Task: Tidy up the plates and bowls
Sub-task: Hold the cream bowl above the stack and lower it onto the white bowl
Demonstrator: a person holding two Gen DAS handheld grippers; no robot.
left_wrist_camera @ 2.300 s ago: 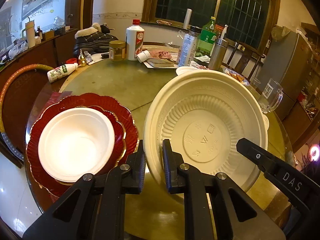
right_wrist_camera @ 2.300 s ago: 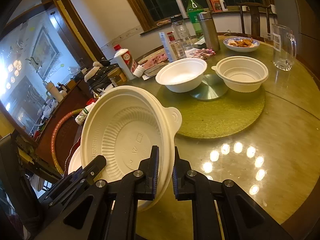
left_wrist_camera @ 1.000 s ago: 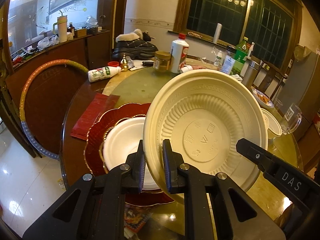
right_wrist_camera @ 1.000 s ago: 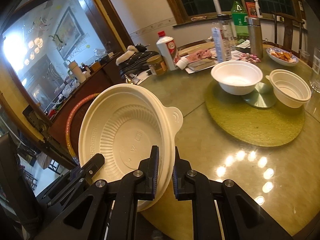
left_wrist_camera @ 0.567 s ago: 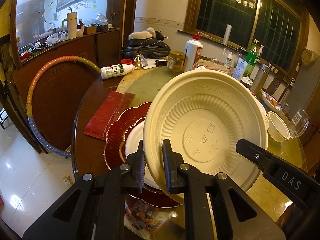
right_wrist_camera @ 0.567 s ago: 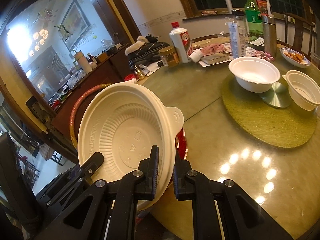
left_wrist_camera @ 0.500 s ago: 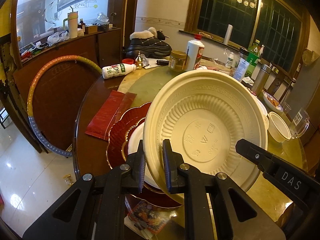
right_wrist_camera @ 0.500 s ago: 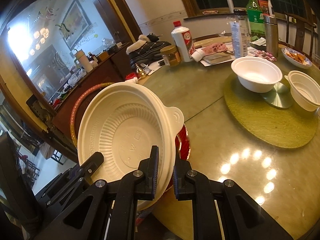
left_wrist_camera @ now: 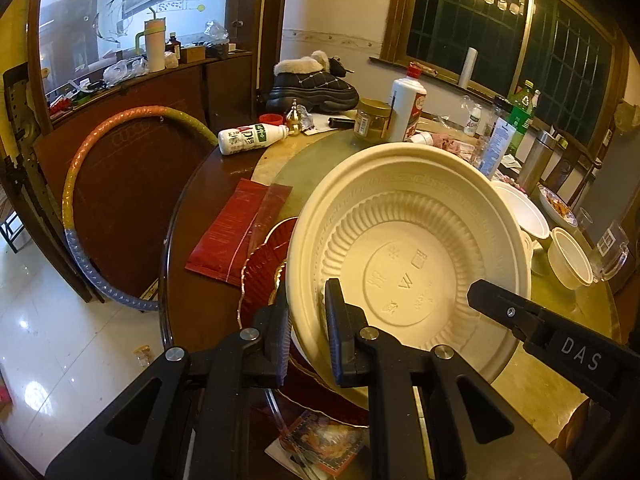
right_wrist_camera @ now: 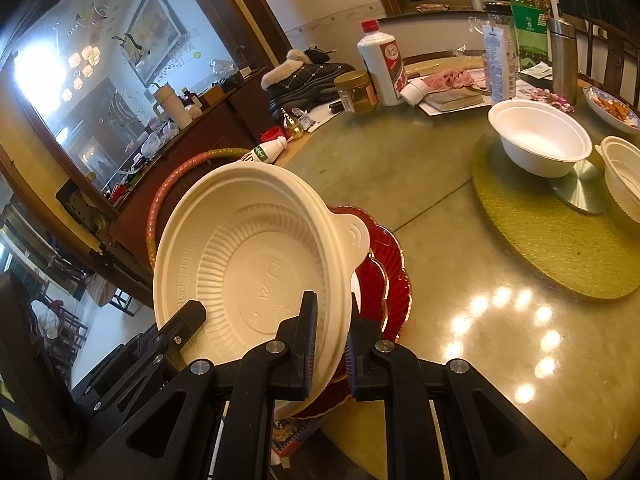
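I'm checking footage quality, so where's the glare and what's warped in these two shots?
Right wrist: ceiling-light reflections dot the glossy table, and the mirror blows out white. Left wrist: fisheye bends the window frame, with glare on the floor tiles.

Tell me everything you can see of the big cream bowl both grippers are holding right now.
The cream bowl is wide and shallow, looks like moulded plastic or pulp, with a ribbed inner wall, a key-pattern band under the rim, embossed characters on its flat base and a small tab handle. It looks empty and is tilted, its inside facing both cameras. The left gripper and the right gripper each pinch its rim on opposite sides. It is held over the red plate near the table edge.
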